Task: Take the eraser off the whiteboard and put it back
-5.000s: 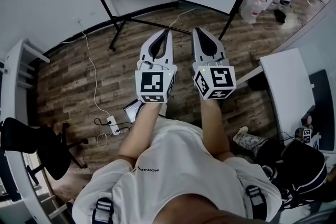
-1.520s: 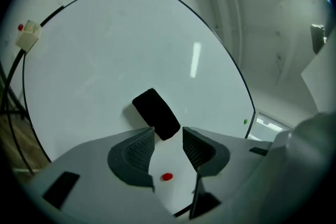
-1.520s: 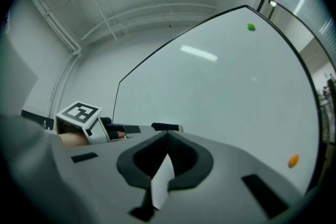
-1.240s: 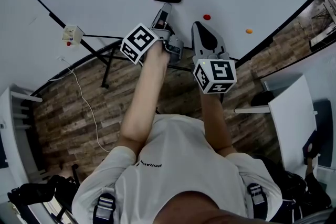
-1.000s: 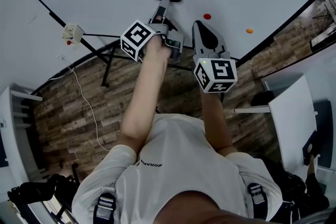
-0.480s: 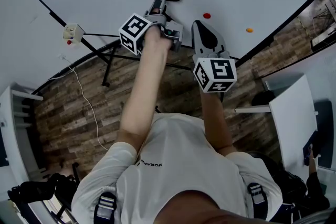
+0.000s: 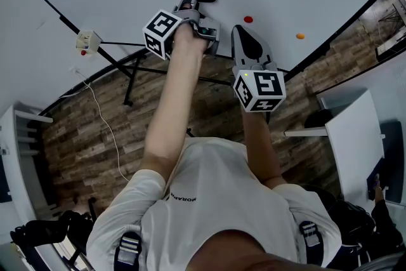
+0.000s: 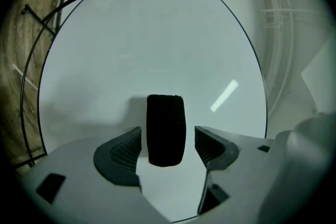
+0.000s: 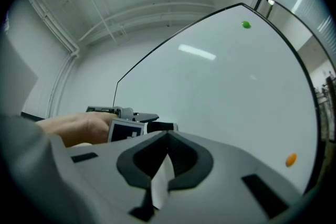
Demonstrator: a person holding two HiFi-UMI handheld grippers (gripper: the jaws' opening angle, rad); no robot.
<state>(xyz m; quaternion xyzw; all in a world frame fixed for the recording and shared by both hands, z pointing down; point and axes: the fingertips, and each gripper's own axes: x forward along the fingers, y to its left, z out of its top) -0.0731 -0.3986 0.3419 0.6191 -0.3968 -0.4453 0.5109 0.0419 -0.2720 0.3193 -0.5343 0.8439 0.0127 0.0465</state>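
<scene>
Left tool [image 8: 168, 136]: jaws apart, just been opening. Eraser [image 8: 165, 123] sits between pads, gap either side, no clamp yet. Eraser stuck on whiteboard [image 8: 157, 44], straight ahead of left tool, straddled by its jaws.

Right tool [image 9: 167, 136]: jaws together, empty, beside left tool and set back from it, short of board.

Judgement: early stage, nothing taken off yet. Left to do: close on eraser, pull it off board, stick it back, release.

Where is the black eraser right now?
In the left gripper view the black eraser sits on the whiteboard, between the left tongs, which have just been opening and do not press it.
</scene>
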